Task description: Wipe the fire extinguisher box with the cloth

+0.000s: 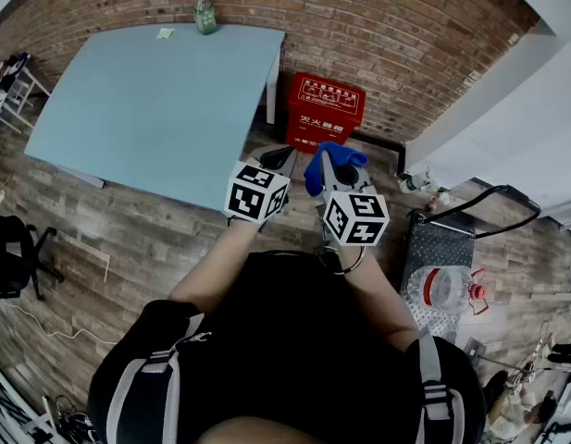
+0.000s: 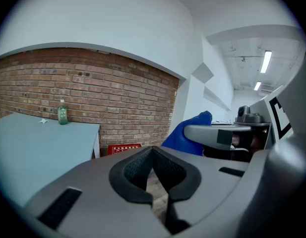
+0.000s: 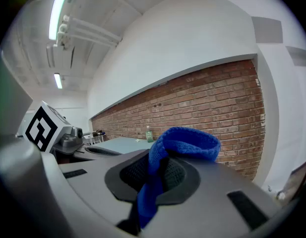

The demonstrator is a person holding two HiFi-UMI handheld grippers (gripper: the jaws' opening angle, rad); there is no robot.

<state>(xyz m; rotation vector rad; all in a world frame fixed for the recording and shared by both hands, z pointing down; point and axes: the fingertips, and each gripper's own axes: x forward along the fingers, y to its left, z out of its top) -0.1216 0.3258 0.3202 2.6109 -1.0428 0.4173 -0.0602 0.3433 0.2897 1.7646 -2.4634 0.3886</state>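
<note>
The red fire extinguisher box (image 1: pixel 324 111) stands on the floor against the brick wall, ahead of and below both claws, untouched. The right claw (image 3: pixel 153 177) is clamped on the blue cloth (image 3: pixel 180 148). The left claw (image 2: pixel 153 176), just beside it, is closed on nothing. This looks like the approach, and the next move calls for lowering the cloth onto the box. The box's white Chinese lettering is too small to read.

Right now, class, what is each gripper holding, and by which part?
The right gripper pinches the blue cloth partway along, loop above the jaws. The left gripper is shut, empty.
</note>
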